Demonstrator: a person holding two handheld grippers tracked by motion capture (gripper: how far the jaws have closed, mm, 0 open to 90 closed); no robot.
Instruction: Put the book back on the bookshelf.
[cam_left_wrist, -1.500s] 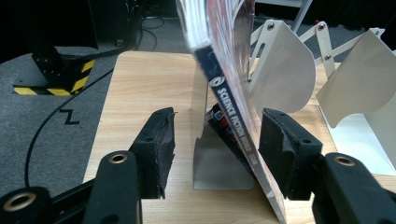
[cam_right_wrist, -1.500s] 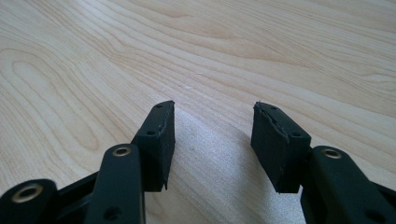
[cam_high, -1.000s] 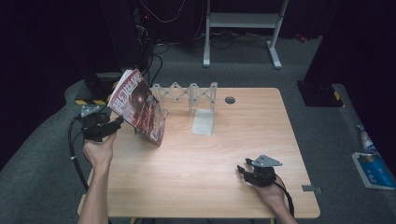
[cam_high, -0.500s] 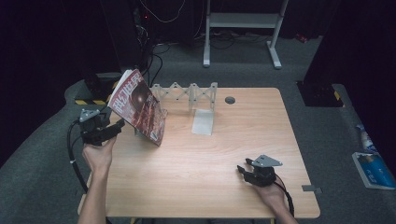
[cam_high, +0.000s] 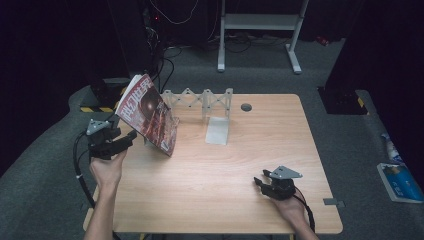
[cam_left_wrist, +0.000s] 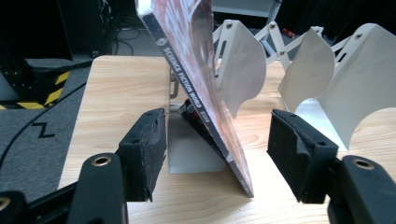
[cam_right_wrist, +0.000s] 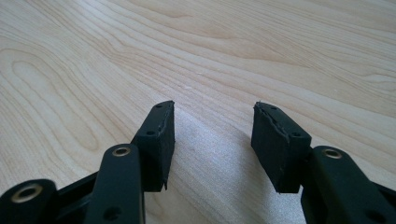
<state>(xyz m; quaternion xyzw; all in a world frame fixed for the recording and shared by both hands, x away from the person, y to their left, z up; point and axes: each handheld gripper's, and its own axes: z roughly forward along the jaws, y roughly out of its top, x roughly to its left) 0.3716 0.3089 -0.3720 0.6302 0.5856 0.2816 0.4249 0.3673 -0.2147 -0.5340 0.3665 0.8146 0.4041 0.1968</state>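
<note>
A red-covered magazine (cam_high: 147, 117) leans tilted against the left end of a white folding bookend rack (cam_high: 200, 97) at the table's back left. My left gripper (cam_high: 127, 137) hovers just left of it, at the table's left edge. In the left gripper view the magazine's spine (cam_left_wrist: 196, 70) stands ahead in line with the gap between the jaws, and the pads (cam_left_wrist: 149, 140) are off it. These jaws have just been opening, and my left gripper (cam_left_wrist: 219, 116) is open. My right gripper (cam_high: 261, 181) rests low over the front right of the table, open, with bare wood between its fingers (cam_right_wrist: 212, 109).
The rack's curved white dividers (cam_left_wrist: 364, 79) and a flat base plate (cam_high: 217, 131) stand right of the magazine. A round cable hole (cam_high: 246, 107) sits near the back edge. Cables and a white stand (cam_high: 260, 25) lie on the floor behind. A blue-white item (cam_high: 397, 182) lies on the floor, right.
The left gripper has eased slightly back from the magazine, which leans in the same place. The right gripper has kept still.
</note>
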